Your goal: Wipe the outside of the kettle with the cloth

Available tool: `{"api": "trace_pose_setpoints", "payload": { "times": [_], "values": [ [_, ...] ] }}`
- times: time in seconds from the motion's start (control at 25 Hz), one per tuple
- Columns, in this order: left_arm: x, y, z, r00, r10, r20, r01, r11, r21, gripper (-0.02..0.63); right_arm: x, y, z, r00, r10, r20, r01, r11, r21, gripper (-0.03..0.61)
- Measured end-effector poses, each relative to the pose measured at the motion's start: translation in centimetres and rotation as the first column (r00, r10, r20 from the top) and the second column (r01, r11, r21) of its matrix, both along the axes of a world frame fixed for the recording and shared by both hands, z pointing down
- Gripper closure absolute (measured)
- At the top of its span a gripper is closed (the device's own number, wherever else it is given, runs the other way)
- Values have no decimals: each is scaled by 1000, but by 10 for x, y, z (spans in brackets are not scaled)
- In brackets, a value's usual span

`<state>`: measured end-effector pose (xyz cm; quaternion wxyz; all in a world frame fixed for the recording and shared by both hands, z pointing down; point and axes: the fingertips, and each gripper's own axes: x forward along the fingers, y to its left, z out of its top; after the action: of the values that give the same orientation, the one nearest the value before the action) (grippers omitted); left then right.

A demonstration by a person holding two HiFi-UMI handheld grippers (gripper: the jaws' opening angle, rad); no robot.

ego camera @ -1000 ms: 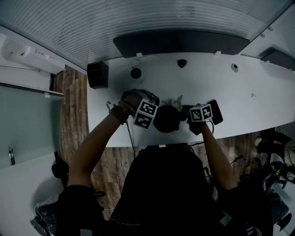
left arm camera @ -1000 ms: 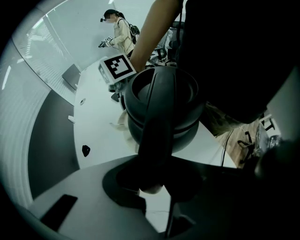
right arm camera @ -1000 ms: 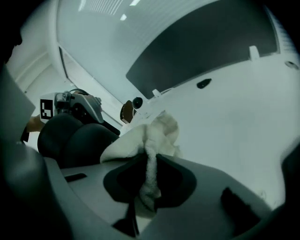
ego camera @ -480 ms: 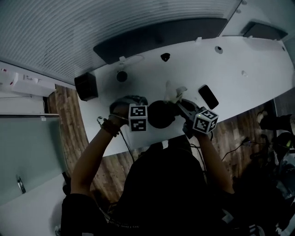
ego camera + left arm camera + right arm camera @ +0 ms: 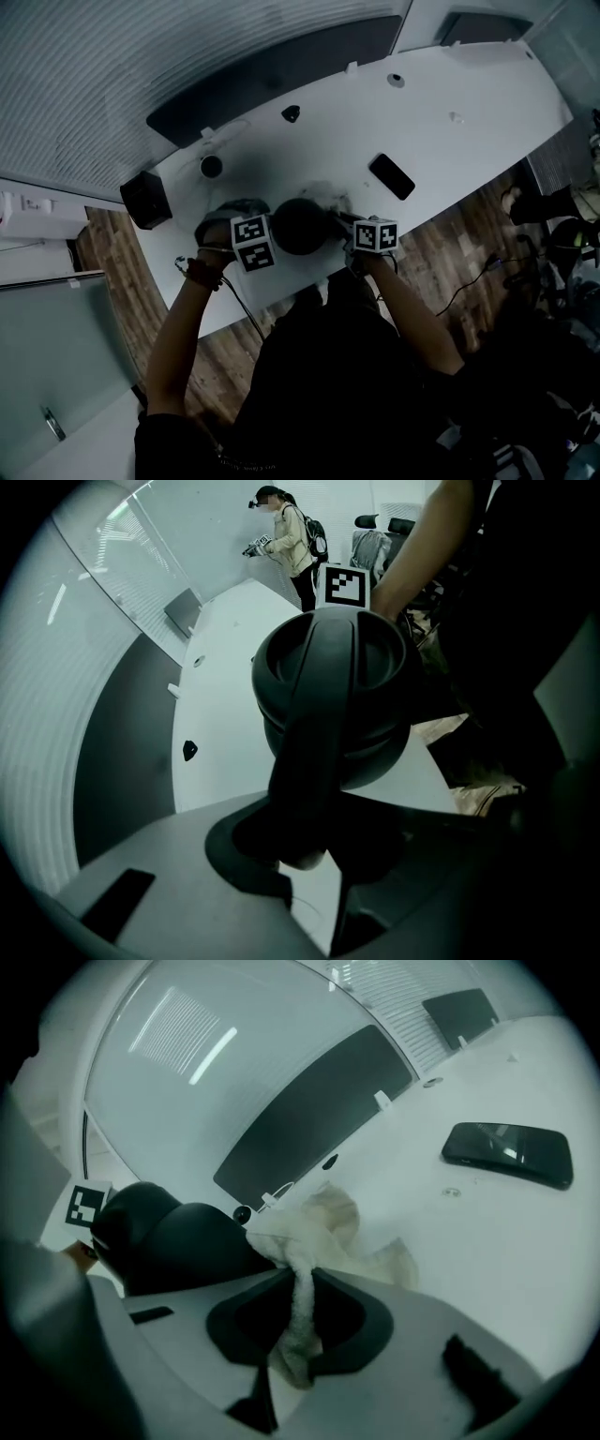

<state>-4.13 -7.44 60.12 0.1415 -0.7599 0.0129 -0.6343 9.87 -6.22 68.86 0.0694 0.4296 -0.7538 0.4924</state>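
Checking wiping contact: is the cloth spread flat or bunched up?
Bunched. The cloth hangs crumpled from the right gripper, whose jaws pinch one twisted strand, beside the kettle.

Matt plastic kettle (image 5: 328,696), fluffy soft cloth (image 5: 319,1222), smooth white table (image 5: 487,1251)

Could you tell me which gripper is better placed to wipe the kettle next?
Right. The right gripper is shut on the cloth, beside the kettle; the left gripper is clamped on the handle, probably steadying it.

Phone (image 5: 391,176) and black box (image 5: 143,199) flanking kettle (image 5: 295,225)
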Motion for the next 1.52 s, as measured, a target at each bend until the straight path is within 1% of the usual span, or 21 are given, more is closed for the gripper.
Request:
{"api": "trace_pose_setpoints", "payload": {
  "times": [0.08, 0.12, 0.2, 0.28, 0.36, 0.44, 0.48, 0.52, 0.68, 0.8, 0.88, 0.92, 1.0, 1.12, 1.2, 1.28, 1.32, 1.36, 1.44, 1.48, 1.52],
  "values": [
    [1, 2, -1, 1000, -2, -8, 2, 1000, 14, 515, 8, 2, -7, 999, 47, 27, -47, 999, 5, 526],
    [0, 3, -1, 1000, -3, -8, 3, 1000, 12, 515, 15, 1, -16, 995, 85, 43, -86, 996, 27, 526],
    [-2, 5, 0, 1000, -5, -2, 5, 1000, -6, 515, 25, -2, -52, 983, 163, 88, -173, 977, 123, 526],
    [-6, 4, 0, 1000, -5, 12, 5, 1000, -21, 515, 22, -2, -104, 972, 186, 145, -218, 943, 252, 526],
    [-7, 1, 0, 999, -10, 33, 10, 1000, -19, 515, 5, 5, -145, 979, 140, 145, -184, 914, 362, 526],
    [-6, -1, 1, 999, -37, 39, 37, 999, -7, 515, -13, 9, -158, 994, 84, 70, -105, 906, 411, 526],
    [-7, -1, 2, 998, -58, 37, 58, 998, 1, 517, -19, 7, -154, 996, 80, 33, -86, 906, 414, 526],
    [-9, -1, 2, 996, -80, 35, 80, 997, 7, 515, -23, 4, -148, 995, 94, 18, -93, 908, 408, 526],
    [-10, 4, 1, 988, -150, 42, 150, 989, 14, 515, -12, -15, -125, 985, 169, 46, -174, 921, 348, 526],
    [-10, 11, 2, 983, -177, 43, 177, 984, 1, 515, -6, -19, -95, 984, 177, -2, -169, 945, 278, 526],
    [-12, 11, 2, 980, -197, 37, 197, 980, -1, 515, -4, -21, -72, 976, 214, 33, -216, 955, 201, 526],
    [-13, 10, 2, 978, -208, 32, 208, 978, -2, 515, -2, -21, -62, 965, 251, 73, -259, 954, 149, 526],
    [-15, 12, 2, 972, -232, 28, 232, 973, -5, 515, 2, -14, -36, 935, 329, 128, -337, 941, 39, 526],
    [-18, 15, 3, 964, -266, 29, 266, 964, -4, 515, 1, 5, 1, 911, 391, 132, -382, 920, -89, 526],
    [-19, 16, 3, 956, -291, 32, 291, 957, -4, 515, 5, 10, 10, 895, 418, 152, -400, 906, -136, 526],
    [-20, 18, 2, 944, -329, 33, 330, 944, -21, 515, 13, 9, -2, 868, 458, 192, -443, 889, -117, 526],
    [-21, 22, 2, 934, -355, 34, 357, 933, -40, 515, 18, 9, -18, 844, 482, 234, -476, 875, -86, 526],
    [-23, 27, 2, 922, -386, 38, 388, 919, -64, 515, 23, 9, -38, 808, 507, 301, -516, 855, -54, 526],
    [-25, 37, 2, 892, -450, 45, 452, 884, -120, 519, 29, 14, -86, 704, 518, 486, -585, 811, -15, 526],
    [-24, 40, 2, 877, -478, 48, 479, 866, -145, 522, 28, 16, -109, 653, 499, 569, -604, 797, -6, 526],
    [-21, 42, 1, 866, -497, 52, 498, 851, -167, 523, 24, 19, -129, 617, 477, 625, -614, 789, 3, 526]
  ]
}}
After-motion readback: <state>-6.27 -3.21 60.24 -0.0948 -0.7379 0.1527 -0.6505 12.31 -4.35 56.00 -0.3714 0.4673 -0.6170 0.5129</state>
